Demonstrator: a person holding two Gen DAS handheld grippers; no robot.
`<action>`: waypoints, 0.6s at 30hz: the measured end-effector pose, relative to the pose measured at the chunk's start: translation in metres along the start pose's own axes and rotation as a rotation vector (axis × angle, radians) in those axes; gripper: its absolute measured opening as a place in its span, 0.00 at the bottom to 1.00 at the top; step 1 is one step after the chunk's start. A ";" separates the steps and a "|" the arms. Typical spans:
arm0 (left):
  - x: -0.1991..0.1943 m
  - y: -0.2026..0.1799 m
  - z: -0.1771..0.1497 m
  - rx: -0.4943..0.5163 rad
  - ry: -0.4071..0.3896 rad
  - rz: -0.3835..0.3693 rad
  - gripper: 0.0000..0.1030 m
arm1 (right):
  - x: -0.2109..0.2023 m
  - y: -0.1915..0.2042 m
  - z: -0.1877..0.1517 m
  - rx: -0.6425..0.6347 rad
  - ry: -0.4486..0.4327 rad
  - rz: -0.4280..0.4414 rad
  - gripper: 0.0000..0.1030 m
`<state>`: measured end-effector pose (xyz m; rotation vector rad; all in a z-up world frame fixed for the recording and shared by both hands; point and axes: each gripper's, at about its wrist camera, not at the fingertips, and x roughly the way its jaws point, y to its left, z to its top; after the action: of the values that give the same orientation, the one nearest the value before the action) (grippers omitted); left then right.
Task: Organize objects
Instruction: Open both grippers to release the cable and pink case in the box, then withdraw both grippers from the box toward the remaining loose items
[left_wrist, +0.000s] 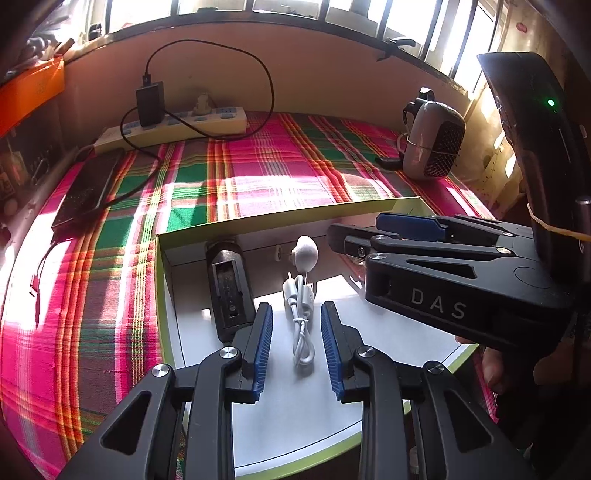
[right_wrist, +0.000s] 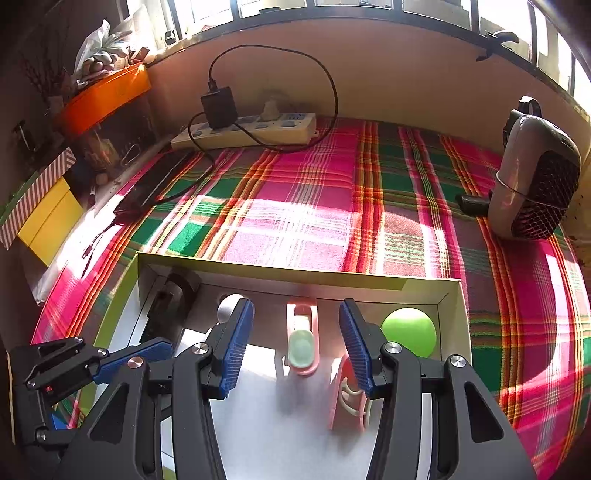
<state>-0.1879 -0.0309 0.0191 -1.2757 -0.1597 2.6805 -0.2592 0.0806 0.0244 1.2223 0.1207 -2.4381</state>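
Inside the shallow white box (left_wrist: 295, 413) with its lime-green rim, a coiled white cable (left_wrist: 301, 317) lies with its long axis running straight away from the left gripper (left_wrist: 296, 347), plug end toward the far wall of the box and looped end nearest the camera. The left gripper's blue-padded fingers (left_wrist: 263, 350) are spread wide on either side of the cable, grasping nothing and apart from it. Just left of the cable a black oblong device (left_wrist: 229, 288) lies on a nearly parallel axis, leaning slightly leftward at its far end. Beyond the cable's plug end sits a small white rounded object (left_wrist: 306, 252), close to the far wall.

The right gripper (right_wrist: 297, 347) hovers over the same box, fingers likewise released, with a pink clip-like holder (right_wrist: 303, 336) carrying a pale green oval piece lying between them, long axis pointing away toward the far wall. A second pink item (right_wrist: 349, 402) sits under the right finger; its shape is hard to make out. A green ball (right_wrist: 408, 331) rests in the far right corner of the box.

The box stands on a desk covered by a plaid cloth (right_wrist: 314, 206). Farther back are a power strip (right_wrist: 251, 131) with a black charger plugged in, a dark phone (right_wrist: 155, 184) at the left, and a small fan heater (right_wrist: 535, 184) at the right.
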 end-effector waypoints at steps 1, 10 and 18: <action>-0.002 0.001 0.000 -0.003 -0.005 0.005 0.24 | -0.002 0.000 0.000 0.003 -0.005 -0.002 0.49; -0.028 0.001 -0.006 -0.024 -0.053 0.014 0.26 | -0.027 0.003 -0.008 0.024 -0.042 -0.015 0.49; -0.052 0.000 -0.023 -0.022 -0.081 0.041 0.26 | -0.054 0.009 -0.028 0.042 -0.076 -0.030 0.49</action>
<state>-0.1377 -0.0403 0.0444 -1.1897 -0.1767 2.7739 -0.2065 0.0969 0.0503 1.1514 0.0669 -2.5215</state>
